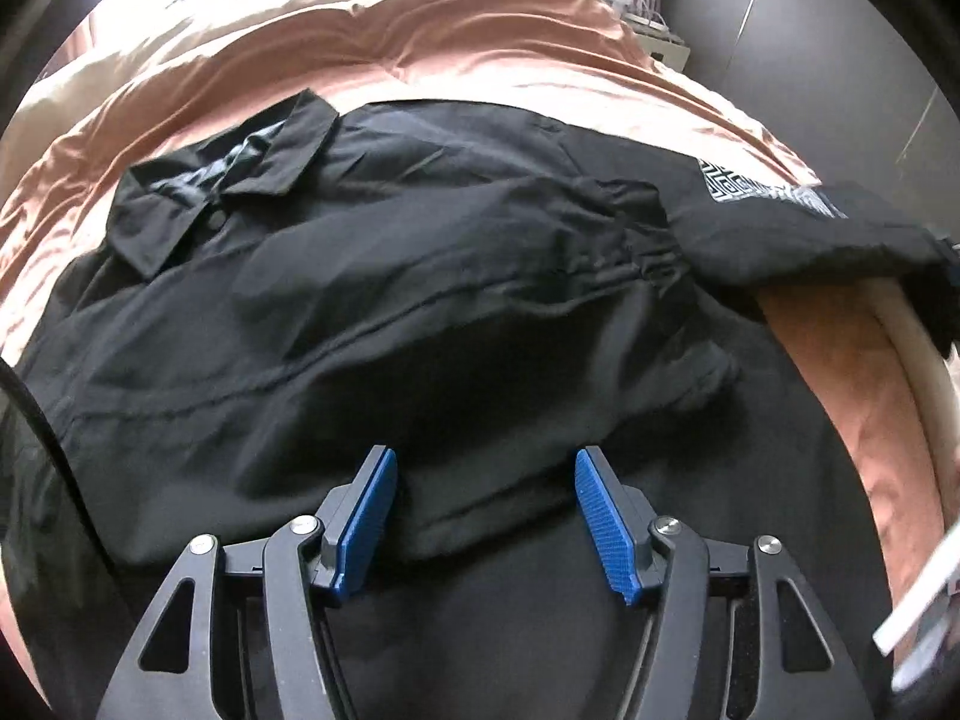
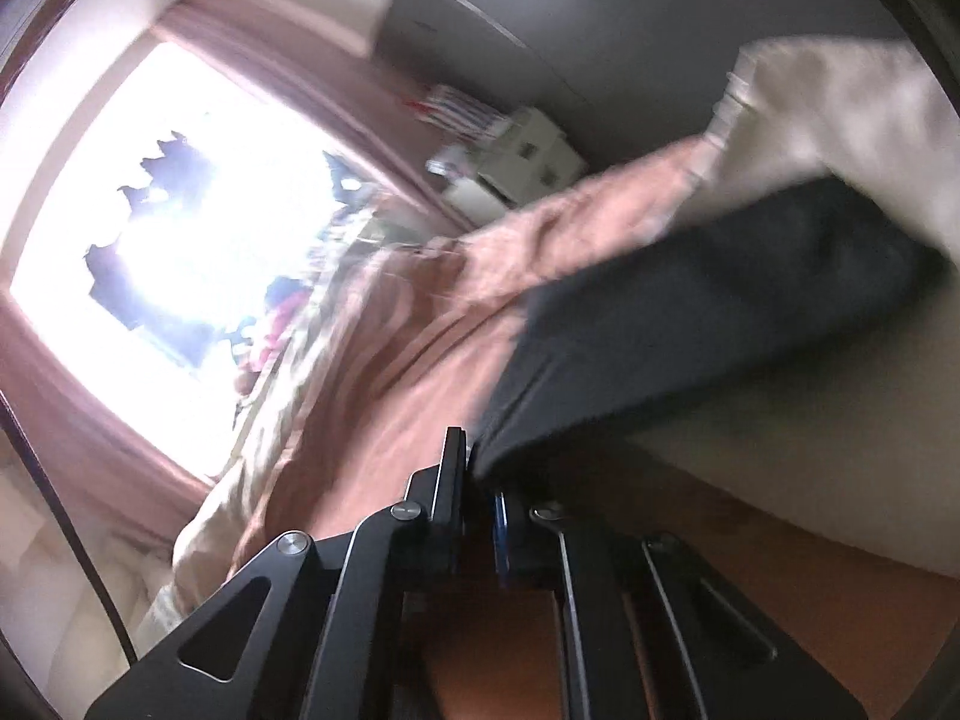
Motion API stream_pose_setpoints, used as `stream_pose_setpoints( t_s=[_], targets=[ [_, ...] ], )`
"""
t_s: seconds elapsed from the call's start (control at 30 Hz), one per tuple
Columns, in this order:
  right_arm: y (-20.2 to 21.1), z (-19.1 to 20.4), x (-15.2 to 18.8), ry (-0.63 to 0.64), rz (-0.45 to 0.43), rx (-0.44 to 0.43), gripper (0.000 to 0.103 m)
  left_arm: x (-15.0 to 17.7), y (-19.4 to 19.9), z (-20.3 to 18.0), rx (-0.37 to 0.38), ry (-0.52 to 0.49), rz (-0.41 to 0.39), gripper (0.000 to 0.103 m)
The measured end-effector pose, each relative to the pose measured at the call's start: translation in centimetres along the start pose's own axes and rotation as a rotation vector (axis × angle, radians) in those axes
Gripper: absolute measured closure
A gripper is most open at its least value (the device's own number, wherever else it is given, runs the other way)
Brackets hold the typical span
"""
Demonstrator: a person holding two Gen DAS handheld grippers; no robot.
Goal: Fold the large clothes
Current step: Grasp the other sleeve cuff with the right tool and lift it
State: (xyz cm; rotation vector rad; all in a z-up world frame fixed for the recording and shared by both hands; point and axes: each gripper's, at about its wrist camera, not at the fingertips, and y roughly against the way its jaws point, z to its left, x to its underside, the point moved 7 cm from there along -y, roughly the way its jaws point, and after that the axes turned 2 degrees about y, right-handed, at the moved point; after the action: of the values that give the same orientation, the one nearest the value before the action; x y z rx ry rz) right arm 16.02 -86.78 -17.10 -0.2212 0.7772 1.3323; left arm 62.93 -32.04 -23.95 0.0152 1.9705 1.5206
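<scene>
In the left wrist view the black shirt lies spread across the bed's peach quilt, collar to the left, a patterned patch far right; the shirt's lower left runs off the picture's edge into shadow and cannot be traced; the left tongs point steeply down over the shirt's near hem, their blue pads standing moderately apart with a fold of black cloth lying between them, the pads not pressing on it; at the right edge a black sleeve end is drawn off the bed's side, where only a sliver of the other tool shows.

The right wrist view is tilted and badly blurred; a glaring window washes out the left; the right tongs point roughly level, jaws closed tight upon the end of the black sleeve, which stretches up and to the right from the tips above the quilt; the pads themselves are almost hidden by the cloth.
</scene>
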Motion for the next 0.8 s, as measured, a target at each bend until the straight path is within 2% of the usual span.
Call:
stream_pose_setpoints(
  t_s=[0.13,0.3,0.43,0.63,0.8],
  targets=[
    [1.1,4.2,1.6,0.053,0.000,-0.069,0.098,-1.8,-0.7,0.0,0.014,0.039,-0.001,0.040],
    [1.3,9.1,4.5,0.103,0.042,-0.172,0.098,-3.4,-1.1,-0.7,0.053,0.048,-0.005,0.040],
    [2.1,12.6,6.0,0.132,0.069,-0.264,0.098,-3.5,1.5,-0.4,0.112,0.093,-0.037,0.043],
    [3.0,18.3,9.3,0.203,0.137,-0.399,0.099,-1.2,7.5,3.9,0.106,0.166,-0.107,0.043],
    [2.2,21.5,12.6,0.262,0.215,-0.441,0.099,2.0,11.8,10.0,0.066,0.299,-0.139,0.043]
  ],
)
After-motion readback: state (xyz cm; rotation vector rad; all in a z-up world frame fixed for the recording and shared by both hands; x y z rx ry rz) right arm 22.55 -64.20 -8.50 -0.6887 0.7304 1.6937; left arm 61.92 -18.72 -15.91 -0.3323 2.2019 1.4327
